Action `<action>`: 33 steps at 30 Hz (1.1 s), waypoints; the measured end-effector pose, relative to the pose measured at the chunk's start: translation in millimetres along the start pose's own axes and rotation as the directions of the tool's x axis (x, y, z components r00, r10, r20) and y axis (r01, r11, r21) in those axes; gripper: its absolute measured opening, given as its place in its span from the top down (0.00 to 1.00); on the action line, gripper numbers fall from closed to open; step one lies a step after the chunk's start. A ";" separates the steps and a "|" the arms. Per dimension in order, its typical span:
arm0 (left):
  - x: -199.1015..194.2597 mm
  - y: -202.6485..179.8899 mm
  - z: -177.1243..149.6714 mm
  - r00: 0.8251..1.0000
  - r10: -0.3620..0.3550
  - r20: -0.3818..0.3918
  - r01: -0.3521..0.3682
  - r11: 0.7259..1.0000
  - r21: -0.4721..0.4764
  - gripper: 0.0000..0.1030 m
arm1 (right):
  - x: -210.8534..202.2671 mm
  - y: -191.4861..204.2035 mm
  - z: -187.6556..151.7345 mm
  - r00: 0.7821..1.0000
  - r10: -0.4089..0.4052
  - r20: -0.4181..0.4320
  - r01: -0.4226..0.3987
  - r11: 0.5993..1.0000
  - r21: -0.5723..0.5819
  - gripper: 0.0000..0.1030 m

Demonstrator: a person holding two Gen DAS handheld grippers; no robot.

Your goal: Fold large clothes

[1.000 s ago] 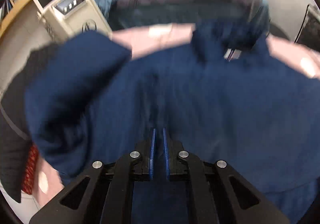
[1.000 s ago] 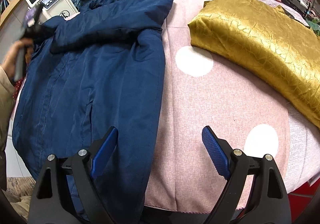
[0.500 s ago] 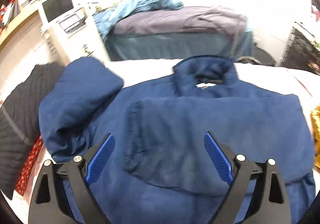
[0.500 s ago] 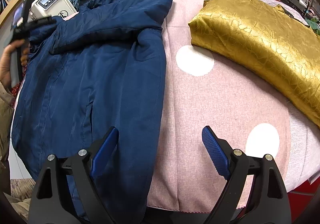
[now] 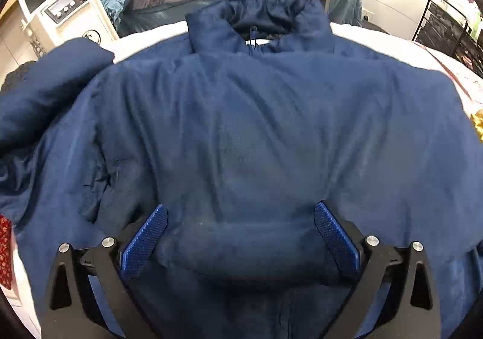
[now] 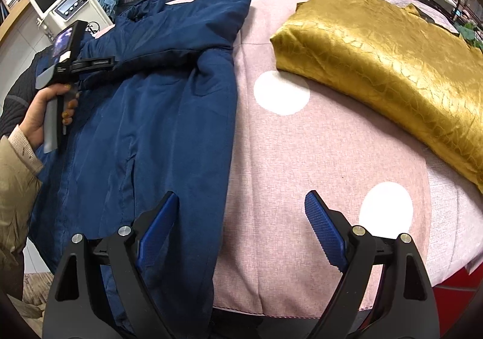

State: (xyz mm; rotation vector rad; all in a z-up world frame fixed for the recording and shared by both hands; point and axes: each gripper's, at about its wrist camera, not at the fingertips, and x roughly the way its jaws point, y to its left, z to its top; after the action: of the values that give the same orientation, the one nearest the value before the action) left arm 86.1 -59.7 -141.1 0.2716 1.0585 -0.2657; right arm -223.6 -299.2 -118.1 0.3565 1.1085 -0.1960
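Hovering at the near edge of the bed (image 6: 302,157), the right gripper (image 6: 241,227) is standing released with nothing between its pads; its left pad is sitting over the jacket (image 6: 157,115) hem, its right pad over bare pink cover. Jacket is lying along the bed's left side, long axis running hem-near to collar-far, right sleeve already folded across the chest. Left gripper (image 5: 238,236) is pointing down over the chest, jaws having just been opening, now released, the sleeve end (image 5: 241,248) lying loose between the pads, not pinched. Left sleeve (image 5: 45,91) is bunching off toward the left edge, nearest the left gripper, so likely that hand's next pick. Collar (image 5: 256,24) is lying at the far end. Gold cloth (image 6: 377,61) is resting well apart on the far right.
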 end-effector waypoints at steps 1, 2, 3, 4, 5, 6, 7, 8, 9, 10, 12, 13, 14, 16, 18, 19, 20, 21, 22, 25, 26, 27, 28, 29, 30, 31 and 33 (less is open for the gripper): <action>-8.2 0.4 -0.2 1.000 -0.007 0.023 0.007 1.000 -0.005 0.07 | 0.9 -0.4 0.0 1.000 0.001 -0.002 -0.001 1.000 0.001 0.17; -23.6 1.7 -1.8 0.997 -0.026 0.069 0.028 0.999 -0.021 0.07 | 1.9 -0.2 0.2 1.000 0.002 -0.003 -0.002 1.000 0.001 0.17; -35.9 3.8 -5.0 0.993 -0.048 0.106 0.052 0.998 -0.035 0.07 | 2.7 1.1 0.5 1.000 0.001 -0.002 -0.001 1.000 0.000 0.17; -49.9 6.2 -10.6 0.986 -0.077 0.148 0.086 0.995 -0.053 0.06 | 3.1 2.6 0.9 1.000 0.003 0.000 -0.003 1.000 -0.001 0.17; -57.6 7.9 -16.4 0.981 -0.089 0.171 0.101 0.993 -0.064 0.06 | 2.9 4.2 0.9 1.000 0.008 0.002 -0.008 1.000 -0.003 0.17; -63.5 10.5 -22.7 0.978 -0.092 0.188 0.108 0.991 -0.077 0.06 | 3.1 6.1 1.2 1.000 0.011 0.003 -0.011 1.000 -0.005 0.17; -69.2 13.7 -33.9 0.976 -0.081 0.200 0.101 0.990 -0.095 0.06 | 3.4 8.5 1.5 1.000 0.015 0.003 -0.015 1.000 -0.012 0.17; -70.5 15.6 -41.6 0.976 -0.074 0.203 0.097 0.990 -0.104 0.06 | 3.5 11.2 1.5 1.000 0.016 0.003 -0.016 1.000 -0.020 0.17; -70.8 17.4 -53.2 0.978 -0.070 0.195 0.092 0.990 -0.110 0.06 | 3.8 15.3 1.2 1.000 0.016 0.004 -0.016 0.999 -0.031 0.17; -69.2 19.0 -65.0 0.981 -0.064 0.185 0.087 0.989 -0.116 0.06 | 4.0 17.3 1.0 1.000 0.017 0.003 -0.017 0.999 -0.037 0.17; -61.4 23.6 -76.4 0.984 -0.054 0.170 0.075 0.990 -0.119 0.06 | 5.0 20.2 0.6 1.000 0.019 0.001 -0.019 0.999 -0.043 0.17; -56.6 24.9 -85.2 0.986 -0.047 0.158 0.066 0.991 -0.116 0.06 | 5.8 21.4 0.3 1.000 0.020 0.000 -0.020 0.999 -0.043 0.17; -51.5 24.3 -95.8 0.990 -0.031 0.135 0.047 0.992 -0.118 0.06 | 6.1 23.0 0.4 1.000 0.023 0.000 -0.023 0.999 -0.043 0.17; -45.9 23.8 -112.3 0.994 0.005 0.108 0.010 0.990 -0.137 0.06 | 5.1 25.8 -0.1 1.000 0.025 0.003 -0.025 0.999 -0.047 0.17; -44.4 20.8 -123.7 0.987 0.030 0.160 -0.008 0.991 -0.135 0.06 | 2.6 29.7 -0.3 1.000 0.027 0.011 -0.026 0.998 -0.059 0.17; -43.2 19.5 -125.1 0.985 0.039 0.165 -0.017 0.991 -0.132 0.06 | 1.3 30.6 -0.5 1.000 0.027 0.015 -0.026 0.998 -0.062 0.17; -40.7 17.3 -123.8 0.987 0.053 0.152 -0.034 0.992 -0.125 0.06 | 0.1 31.6 -1.3 0.999 0.027 0.018 -0.026 0.998 -0.064 0.17; -39.2 16.3 -124.2 0.988 0.059 0.145 -0.042 0.992 -0.122 0.05 | -0.6 32.2 -1.7 0.999 0.028 0.019 -0.027 0.998 -0.065 0.17; -37.9 14.8 -124.3 0.988 0.064 0.142 -0.048 0.992 -0.117 0.05 | -0.6 32.1 -1.9 0.999 0.029 0.020 -0.028 0.998 -0.064 0.17; -38.2 16.7 -125.3 0.988 0.053 0.145 -0.035 0.992 -0.124 0.05 | -1.7 32.3 -3.0 0.999 0.033 0.023 -0.031 0.998 -0.063 0.17; -38.0 16.6 -125.7 0.988 0.054 0.144 -0.036 0.992 -0.123 0.05 | -2.4 32.5 -3.6 0.999 0.034 0.025 -0.033 0.997 -0.063 0.17; -38.2 16.3 -125.3 0.988 0.055 0.145 -0.037 0.992 -0.122 0.05 | -3.4 32.8 -4.2 0.999 0.036 0.028 -0.035 0.997 -0.064 0.17; -37.9 15.9 -124.9 0.988 0.056 0.144 -0.039 0.992 -0.121 0.05 | -3.9 32.7 -4.3 0.999 0.037 0.029 -0.035 0.997 -0.065 0.17; -37.7 15.5 -124.8 0.988 0.057 0.144 -0.039 0.992 -0.121 0.05 | -3.9 32.8 -4.1 0.999 0.038 0.029 -0.036 0.997 -0.066 0.17; -37.6 15.5 -124.7 0.988 0.057 0.143 -0.039 0.992 -0.121 0.05 | -4.2 32.7 -3.8 0.999 0.037 0.030 -0.035 0.997 -0.067 0.17; -38.3 16.1 -126.1 0.988 0.056 0.144 -0.039 0.992 -0.122 0.05 | -4.4 31.9 -3.6 0.999 0.037 0.031 -0.035 0.997 -0.067 0.17; -39.0 16.0 -127.1 0.988 0.057 0.144 -0.039 0.992 -0.122 0.05 | -3.8 30.6 -3.4 0.999 0.038 0.030 -0.036 0.997 -0.063 0.17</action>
State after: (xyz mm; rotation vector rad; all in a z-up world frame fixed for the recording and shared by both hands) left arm -30.4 2.3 -164.1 0.1673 0.9169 -0.1755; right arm -218.1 -269.7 -110.4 0.3167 1.0740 -0.1331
